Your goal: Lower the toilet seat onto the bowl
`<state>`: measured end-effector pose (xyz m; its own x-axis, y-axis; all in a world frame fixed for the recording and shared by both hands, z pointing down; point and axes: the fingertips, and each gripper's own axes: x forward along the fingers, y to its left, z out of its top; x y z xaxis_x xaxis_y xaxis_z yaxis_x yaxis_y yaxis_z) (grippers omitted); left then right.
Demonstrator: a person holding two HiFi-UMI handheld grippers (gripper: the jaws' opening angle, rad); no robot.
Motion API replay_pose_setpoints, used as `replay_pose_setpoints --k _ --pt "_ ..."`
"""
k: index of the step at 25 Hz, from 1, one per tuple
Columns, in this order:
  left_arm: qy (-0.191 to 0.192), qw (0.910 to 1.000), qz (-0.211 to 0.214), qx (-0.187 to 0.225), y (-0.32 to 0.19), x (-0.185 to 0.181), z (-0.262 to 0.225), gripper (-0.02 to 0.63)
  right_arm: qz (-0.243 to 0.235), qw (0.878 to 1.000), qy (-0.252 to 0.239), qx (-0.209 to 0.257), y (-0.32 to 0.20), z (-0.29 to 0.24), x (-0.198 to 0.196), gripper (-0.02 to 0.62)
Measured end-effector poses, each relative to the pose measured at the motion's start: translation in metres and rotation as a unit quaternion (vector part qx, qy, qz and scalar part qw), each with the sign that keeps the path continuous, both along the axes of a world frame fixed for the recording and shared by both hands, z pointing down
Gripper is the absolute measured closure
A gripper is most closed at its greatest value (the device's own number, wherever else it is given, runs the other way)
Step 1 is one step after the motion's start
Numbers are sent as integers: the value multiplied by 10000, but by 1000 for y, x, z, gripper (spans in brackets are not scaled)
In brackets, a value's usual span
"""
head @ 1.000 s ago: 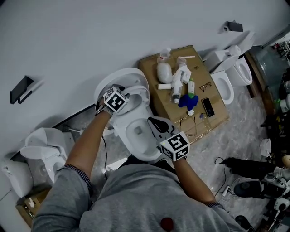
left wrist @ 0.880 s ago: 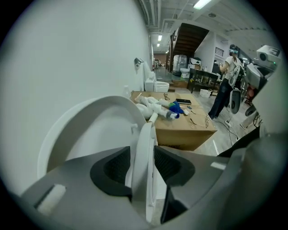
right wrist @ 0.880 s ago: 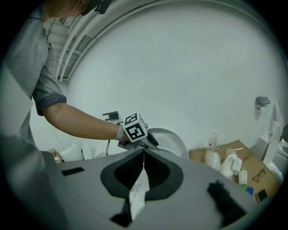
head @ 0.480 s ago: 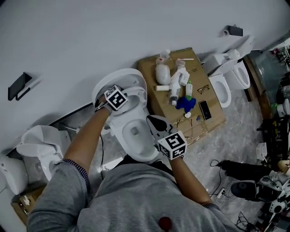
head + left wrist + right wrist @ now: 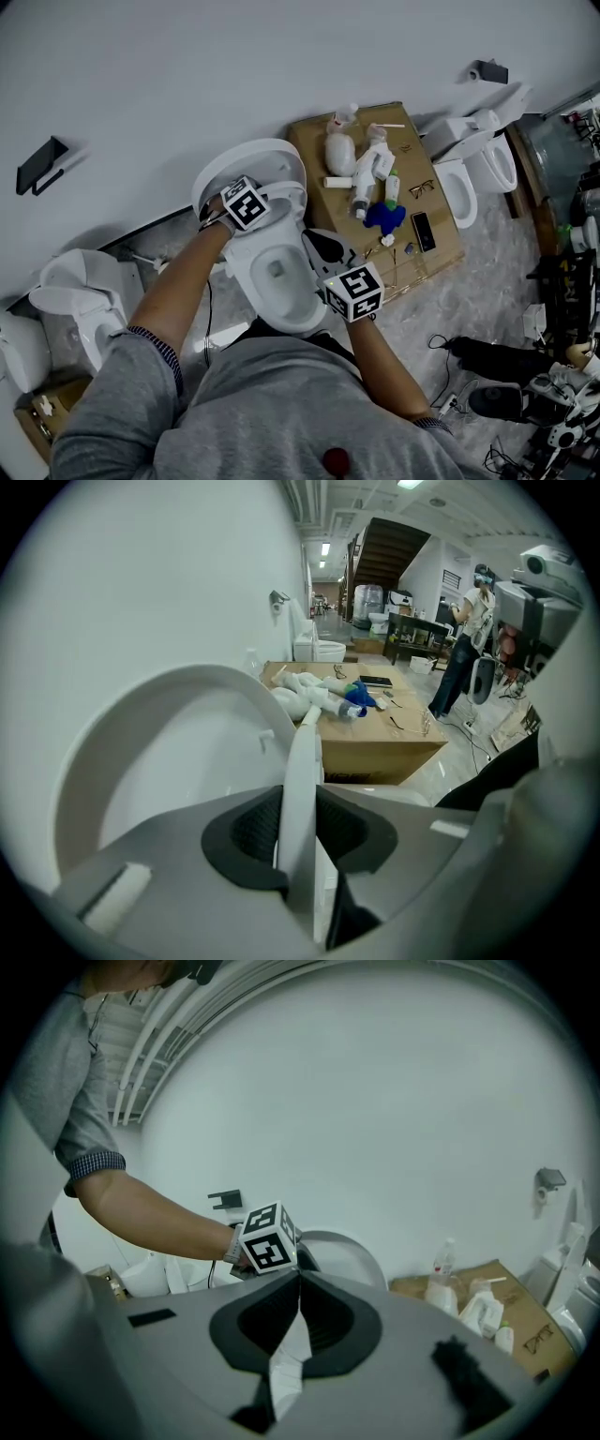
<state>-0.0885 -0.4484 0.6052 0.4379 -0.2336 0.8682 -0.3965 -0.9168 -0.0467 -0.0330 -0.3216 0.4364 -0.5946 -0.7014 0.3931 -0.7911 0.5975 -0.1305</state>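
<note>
Pads of the left gripper (image 5: 298, 803) have just closed onto the upright white plastic toilet seat (image 5: 302, 747), edge-on at centre; right gripper (image 5: 298, 1281) jaws together.

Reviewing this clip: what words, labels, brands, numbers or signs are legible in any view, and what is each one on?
No text can be read in any view.
Marker cubes: black-and-white square patterns only, no letters or digits.
Cardboard box: dark print low on its side, too blurred to read.
Bottles on the box: labels too small to read.
</note>
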Motion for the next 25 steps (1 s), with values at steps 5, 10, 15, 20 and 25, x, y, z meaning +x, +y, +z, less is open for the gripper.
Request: replay_pose_setpoints --k 5,10,15,20,25 --pt "-38 10000 23 34 12 3 -1 511 34 10000 -31 -66 7 5 1 580" --pt "-1 9999 -3 147 23 9 -2 510 40 9999 -94 -90 17 11 3 580" --pt "-110 9998 10 153 44 14 -1 509 -6 9999 -103 -68 33 14 8 581" --pt "-261 9995 18 181 69 23 0 508 -60 9999 -127 -99 52 15 23 581" --pt "-344 9993 81 139 101 35 5 505 -91 9996 -189 -209 75 21 39 581"
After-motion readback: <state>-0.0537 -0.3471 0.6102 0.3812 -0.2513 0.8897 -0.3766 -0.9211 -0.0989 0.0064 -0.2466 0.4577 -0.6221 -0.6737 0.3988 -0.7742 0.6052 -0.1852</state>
